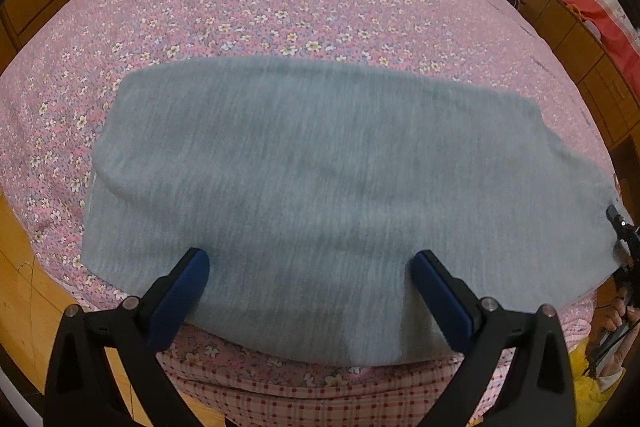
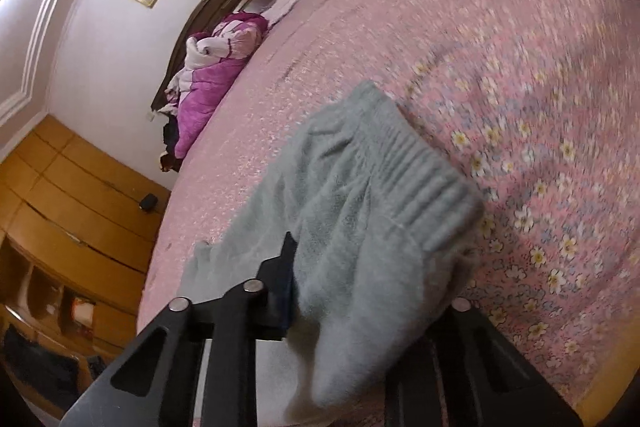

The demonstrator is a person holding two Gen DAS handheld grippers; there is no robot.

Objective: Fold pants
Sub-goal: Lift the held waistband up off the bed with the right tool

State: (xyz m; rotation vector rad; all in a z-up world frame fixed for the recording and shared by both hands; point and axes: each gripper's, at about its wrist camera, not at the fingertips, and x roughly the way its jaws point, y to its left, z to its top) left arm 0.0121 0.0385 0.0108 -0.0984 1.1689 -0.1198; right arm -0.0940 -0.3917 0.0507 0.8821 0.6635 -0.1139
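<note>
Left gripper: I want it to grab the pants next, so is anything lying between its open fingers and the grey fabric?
Nothing visible. The left gripper hangs open directly over the grey pants, with only bare fabric between its fingers.

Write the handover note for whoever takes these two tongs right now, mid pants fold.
Left tongs: open, hovering over the near edge of the grey pants, nothing gripped.
Right tongs: shut on the pants at the ribbed waistband end, cloth bunched between the fingers.
Pants: spread crosswise on the floral bedsheet, near the bed's front edge, lying as one flat grey panel in the left view.
Done: the right end is gripped.
Left: probably grip the other end with the left tongs, carry the waistband end across, then smooth the fold.
</note>
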